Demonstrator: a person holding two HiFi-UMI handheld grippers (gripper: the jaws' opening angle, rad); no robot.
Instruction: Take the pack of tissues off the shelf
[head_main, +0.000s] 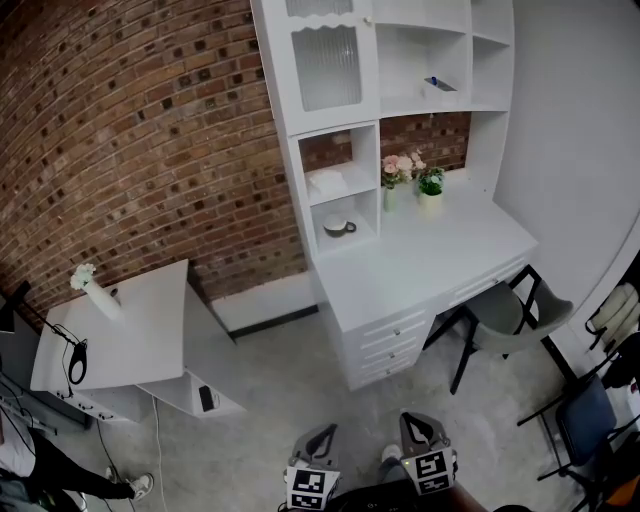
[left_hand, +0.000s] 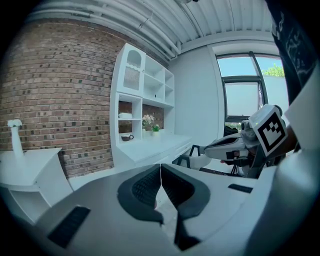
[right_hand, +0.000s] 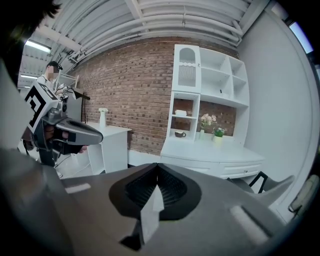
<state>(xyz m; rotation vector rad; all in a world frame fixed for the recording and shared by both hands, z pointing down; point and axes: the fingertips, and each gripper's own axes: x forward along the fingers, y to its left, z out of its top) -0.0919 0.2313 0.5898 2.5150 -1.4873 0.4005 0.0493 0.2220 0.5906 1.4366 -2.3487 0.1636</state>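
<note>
The task is at its approach step, and nothing has been grasped yet. The left tool (head_main: 318, 437) and the right tool (head_main: 420, 428) sit side by side at the bottom centre of the head view, above bare floor. Both are well apart from the white shelf (head_main: 345, 199) unit in the upper middle of the frame. In each tool's own view the jaws are pressed together with nothing between them. The pack of tissues (head_main: 327, 182) appears to be the pale flat thing lying in the open compartment above the cup (head_main: 338, 227), left of the flowers (head_main: 400, 168); it is too small here to be certain. As I judge it, the next move calls for closing the gap to the worktop (head_main: 420, 255) and parting one tool's jaws. That tool then has to reach over the worktop into that compartment without knocking the cup below or the flowers beside it.
</note>
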